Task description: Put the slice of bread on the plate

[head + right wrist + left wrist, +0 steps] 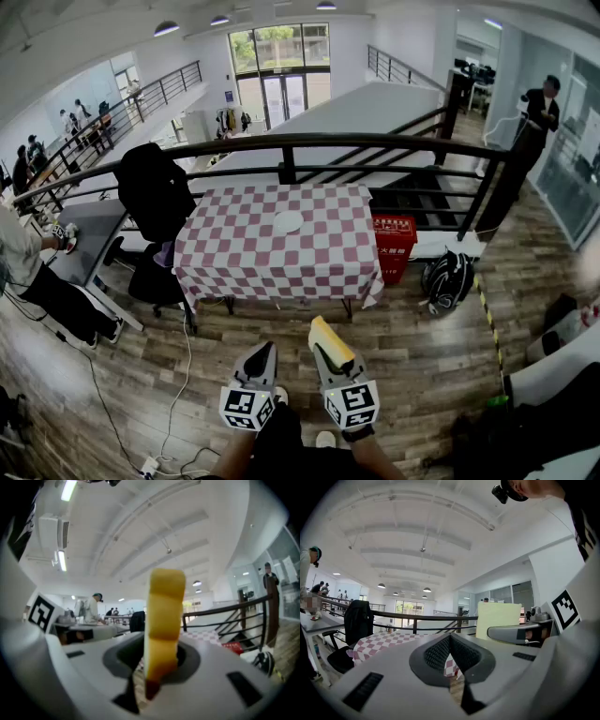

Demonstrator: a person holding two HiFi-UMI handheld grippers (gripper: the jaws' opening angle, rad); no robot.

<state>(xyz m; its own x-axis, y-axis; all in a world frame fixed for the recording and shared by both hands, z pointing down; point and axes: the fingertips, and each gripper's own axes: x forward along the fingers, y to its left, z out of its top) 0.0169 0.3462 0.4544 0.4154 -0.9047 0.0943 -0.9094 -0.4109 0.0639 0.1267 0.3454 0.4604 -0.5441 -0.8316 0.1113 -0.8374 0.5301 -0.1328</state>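
Right tongs (pixel 155 662), gripping bread slice (pixel 164 616) upright

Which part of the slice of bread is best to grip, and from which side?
Grip the slice of bread by one narrow end, coming in along it so the fingers press its two flat faces. It is thin and flat, and the right gripper already holds it so, most of it sticking out ahead. That should leave it free to lay on the plate.
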